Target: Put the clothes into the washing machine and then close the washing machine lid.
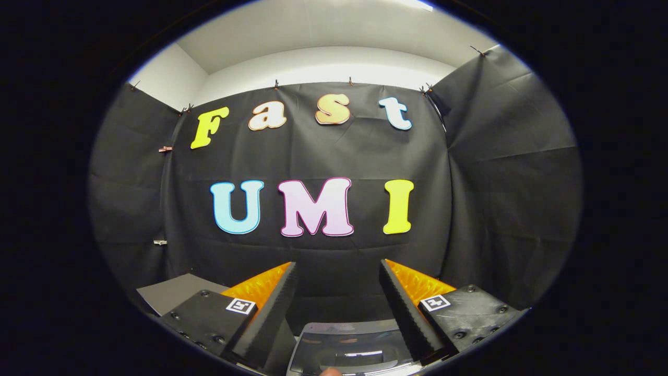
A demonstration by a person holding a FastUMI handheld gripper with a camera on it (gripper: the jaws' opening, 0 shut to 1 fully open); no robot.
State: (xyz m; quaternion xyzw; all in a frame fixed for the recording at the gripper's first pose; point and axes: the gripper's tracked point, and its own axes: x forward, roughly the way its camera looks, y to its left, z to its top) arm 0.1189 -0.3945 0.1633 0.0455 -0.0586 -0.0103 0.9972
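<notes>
My gripper is held up and level, facing the booth's black cloth wall, with its two fingers spread wide and nothing between them. Below and between the fingers lies the top of the washing machine, a grey panel with a dark glossy lid that reflects light. I cannot tell from this angle whether that lid is up or down. A small bit of a fingertip of a person shows at the machine's near edge.
A grey flat surface lies beyond the left finger, against the cloth wall. The cloth wall closes the space ahead and on both sides, with a white room wall above it.
</notes>
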